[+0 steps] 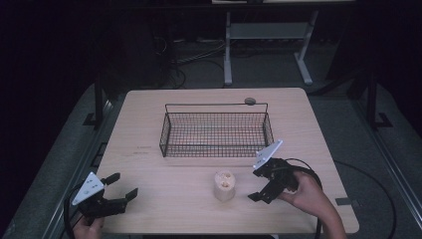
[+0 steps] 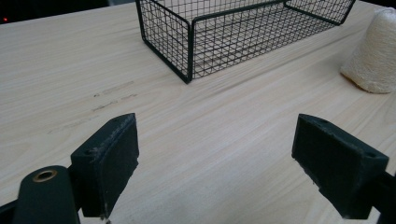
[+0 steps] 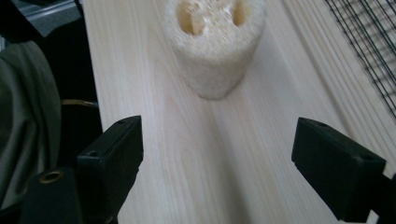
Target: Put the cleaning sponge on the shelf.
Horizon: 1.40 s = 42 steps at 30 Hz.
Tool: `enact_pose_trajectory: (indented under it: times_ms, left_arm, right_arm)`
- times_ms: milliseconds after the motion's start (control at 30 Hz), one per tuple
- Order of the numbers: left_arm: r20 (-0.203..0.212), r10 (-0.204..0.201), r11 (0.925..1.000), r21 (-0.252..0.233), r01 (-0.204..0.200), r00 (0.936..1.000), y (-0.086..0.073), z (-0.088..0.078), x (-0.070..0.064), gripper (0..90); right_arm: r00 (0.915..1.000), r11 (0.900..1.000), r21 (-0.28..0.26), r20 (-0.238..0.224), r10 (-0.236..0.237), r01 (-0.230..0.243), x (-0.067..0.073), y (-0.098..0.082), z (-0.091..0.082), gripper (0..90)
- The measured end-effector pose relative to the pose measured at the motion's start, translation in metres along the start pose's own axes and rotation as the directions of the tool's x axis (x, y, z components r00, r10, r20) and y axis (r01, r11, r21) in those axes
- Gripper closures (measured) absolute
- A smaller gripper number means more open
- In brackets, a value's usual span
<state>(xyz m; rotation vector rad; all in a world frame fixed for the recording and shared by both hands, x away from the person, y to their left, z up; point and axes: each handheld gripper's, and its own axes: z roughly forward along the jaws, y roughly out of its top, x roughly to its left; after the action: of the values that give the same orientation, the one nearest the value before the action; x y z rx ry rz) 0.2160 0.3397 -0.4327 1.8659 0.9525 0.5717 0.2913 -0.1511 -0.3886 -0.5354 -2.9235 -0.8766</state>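
Loofah piece (image 1: 224, 185), pale and cylindrical, upright on the wooden table (image 1: 164, 199), with holes visible in its top face. Positioned toward the near half of the table, in front of the wire basket (image 1: 216, 130) and apart from it. Seen close in the right gripper view (image 3: 215, 42), straight ahead between the two black jaws but beyond their tips, not touched. Seen also at the right edge of the left gripper view (image 2: 373, 53), well off from those jaws.

Right gripper (image 1: 259, 183) held in a hand (image 1: 308, 194) just to the right of the loofah piece, jaws spread wide and pointed toward it, nothing between them but bare tabletop. Grey three-cornered plate on top, cable looping behind.

Left gripper (image 1: 125, 186) held low near the front left corner of the table, well apart from the loofah piece, jaws likewise spread wide and empty, aimed across the table toward the basket corner (image 2: 187, 46).

Basket black, rectangular, open-topped, sitting mid-table with a thin wire handle arching over its far side. Small round dark object (image 1: 250, 101) on the table just behind it; nature impossible to tell.
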Motion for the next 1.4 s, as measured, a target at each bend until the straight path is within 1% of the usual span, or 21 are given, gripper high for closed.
enact_pose_trajectory:
  times_ms: [33, 67, 100, 300, 367, 567, 600, 733, 833, 967, 1000, 1067, 1200, 1233, 1400]
  left_arm:
    - [0.0, 0.0, 1.0, 0.0, 0.0, 1.0, 0.0, 0.0, 0.0, 14.0]
    - [0.0, -0.001, 1.0, 0.0, 0.001, 1.0, 0.0, -0.001, 0.001, 14.0]
    - [-0.001, -0.002, 1.0, -0.002, 0.002, 1.0, 0.0, -0.001, 0.001, 14.0]
    - [-0.001, -0.002, 1.0, -0.003, 0.002, 1.0, 0.0, -0.001, 0.0, 13.9]
    - [0.0, -0.003, 1.0, -0.004, 0.003, 1.0, 0.0, 0.0, 0.0, 13.9]
    - [0.0, -0.004, 1.0, -0.006, 0.004, 1.0, 0.0, -0.001, 0.0, 13.9]
    - [0.0, -0.002, 1.0, -0.006, 0.002, 1.0, 0.001, -0.001, 0.0, 13.9]
    - [0.0, -0.003, 1.0, -0.008, 0.003, 1.0, 0.001, -0.001, 0.0, 14.0]
    - [0.0, -0.003, 1.0, -0.008, 0.003, 1.0, 0.001, -0.001, 0.0, 13.9]
    - [0.001, -0.002, 1.0, -0.009, 0.003, 1.0, 0.001, -0.001, 0.0, 13.9]
    - [0.001, -0.004, 1.0, -0.009, 0.004, 1.0, 0.001, -0.001, 0.0, 13.9]
    - [0.002, -0.003, 1.0, -0.009, 0.003, 1.0, 0.001, 0.0, 0.0, 14.0]
    - [0.001, -0.001, 1.0, -0.007, 0.001, 1.0, 0.001, -0.001, 0.0, 14.0]
    - [0.001, -0.002, 1.0, -0.009, 0.002, 1.0, 0.001, -0.001, 0.0, 13.9]
    - [0.0, -0.004, 0.9999, -0.01, 0.004, 1.0, 0.001, -0.001, 0.0, 13.9]
  right_arm:
    - [1.0, 1.0, 0.0, 0.0, 0.0, 0.0, 0.0, 0.0, 0.0, 16.0]
    - [0.9999, 1.0, -0.003, -0.007, -0.01, 0.01, 0.0, 0.002, 0.001, 16.1]
    - [1.0, 1.0, -0.001, -0.006, -0.005, 0.005, 0.0, 0.004, 0.002, 16.0]
    - [0.9997, 1.0, 0.007, -0.015, -0.019, 0.019, 0.0, 0.013, 0.006, 16.0]
    - [0.9993, 0.999, 0.014, -0.021, -0.03, 0.03, 0.0, 0.019, 0.009, 16.1]
    - [0.9989, 0.999, 0.021, -0.024, -0.041, 0.042, 0.0, 0.027, 0.014, 16.0]
    - [0.9986, 0.999, 0.023, -0.032, -0.041, 0.042, 0.0, 0.031, 0.016, 16.0]
    - [0.9983, 0.999, 0.026, -0.038, -0.044, 0.045, 0.0, 0.036, 0.02, 16.1]
    - [0.9979, 0.997, 0.044, -0.027, -0.058, 0.06, 0.0, 0.042, 0.025, 16.1]
    - [0.9976, 0.996, 0.056, -0.024, -0.065, 0.066, 0.0, 0.047, 0.03, 16.1]
    - [0.9978, 0.995, 0.071, -0.014, -0.064, 0.065, 0.0, 0.05, 0.032, 16.3]
    - [0.9978, 0.994, 0.085, -0.006, -0.066, 0.066, 0.0, 0.053, 0.035, 16.4]
    - [0.9978, 0.993, 0.093, -0.005, -0.066, 0.066, -0.001, 0.057, 0.038, 16.4]
    - [0.9978, 0.993, 0.094, -0.013, -0.064, 0.065, -0.001, 0.059, 0.04, 16.4]
    - [0.9979, 0.991, 0.115, -0.007, -0.065, 0.065, -0.001, 0.062, 0.046, 16.4]
